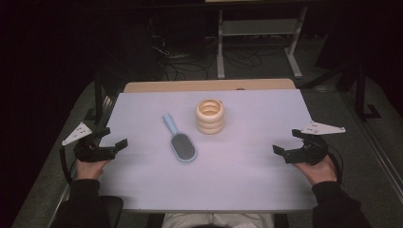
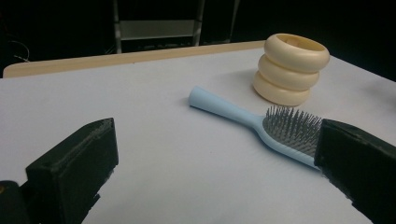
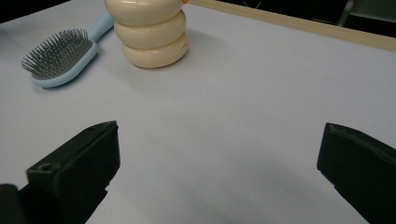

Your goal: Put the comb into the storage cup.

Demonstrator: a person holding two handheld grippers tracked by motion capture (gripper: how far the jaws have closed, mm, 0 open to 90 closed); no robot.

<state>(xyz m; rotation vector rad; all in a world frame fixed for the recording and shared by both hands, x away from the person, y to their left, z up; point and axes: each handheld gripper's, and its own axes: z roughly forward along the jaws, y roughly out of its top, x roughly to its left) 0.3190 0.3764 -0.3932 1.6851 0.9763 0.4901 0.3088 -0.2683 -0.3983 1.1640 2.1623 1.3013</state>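
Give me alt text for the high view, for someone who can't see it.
A light blue hairbrush lies bristles-up beside a cream ringed holder on a pale table. The left gripper and right gripper rest open at the table's sides.

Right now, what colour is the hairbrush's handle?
Light blue; the hairbrush has grey bristles, and it shows best in the left gripper view.
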